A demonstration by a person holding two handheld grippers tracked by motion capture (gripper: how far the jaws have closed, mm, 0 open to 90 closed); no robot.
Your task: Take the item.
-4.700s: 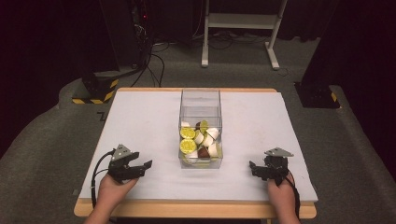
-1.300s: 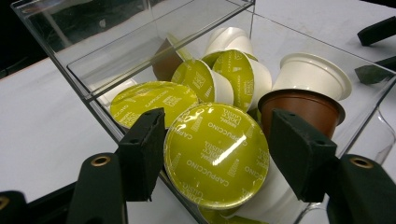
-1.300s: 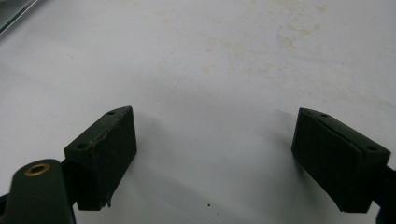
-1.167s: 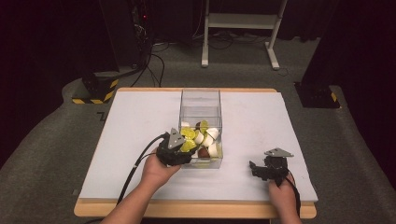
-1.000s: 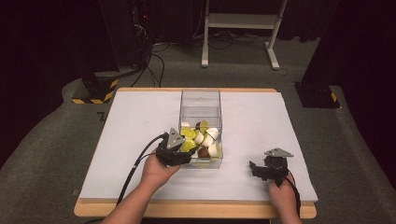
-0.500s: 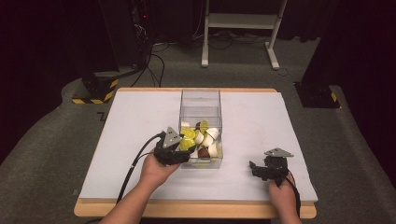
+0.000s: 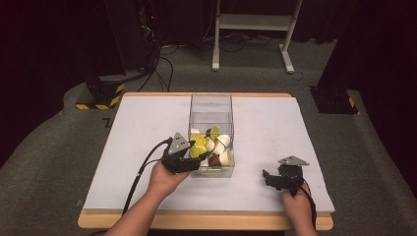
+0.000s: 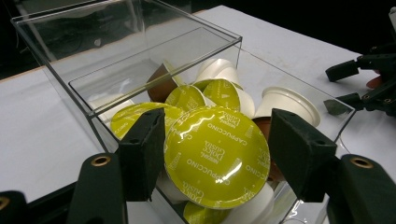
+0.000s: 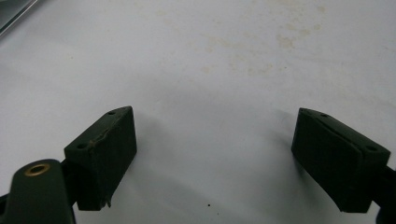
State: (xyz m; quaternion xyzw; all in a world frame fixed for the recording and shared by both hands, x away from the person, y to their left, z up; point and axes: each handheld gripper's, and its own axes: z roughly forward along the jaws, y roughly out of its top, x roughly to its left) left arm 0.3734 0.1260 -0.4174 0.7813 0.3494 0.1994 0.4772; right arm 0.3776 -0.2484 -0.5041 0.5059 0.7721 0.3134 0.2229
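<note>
A clear plastic box stands mid-table, its near end heaped with coffee capsules, white and brown cups with yellow-green foil lids. My left gripper reaches over the box's near left corner. In the left gripper view its jaws press on both sides of one green-lidded capsule marked "Cappuccino", held above the heap at the box rim. My right gripper rests low on the white table near the front right, open, with bare tabletop between its fingers.
The white tabletop stretches left and right of the box, whose far half holds no capsules. Dark floor with cables, a white stand and black equipment lies beyond the far edge. The right gripper shows far off in the left gripper view.
The left gripper came from the front left of the table to the box and now holds a capsule; over the last second it drew slightly back and left. The right gripper stayed put.
</note>
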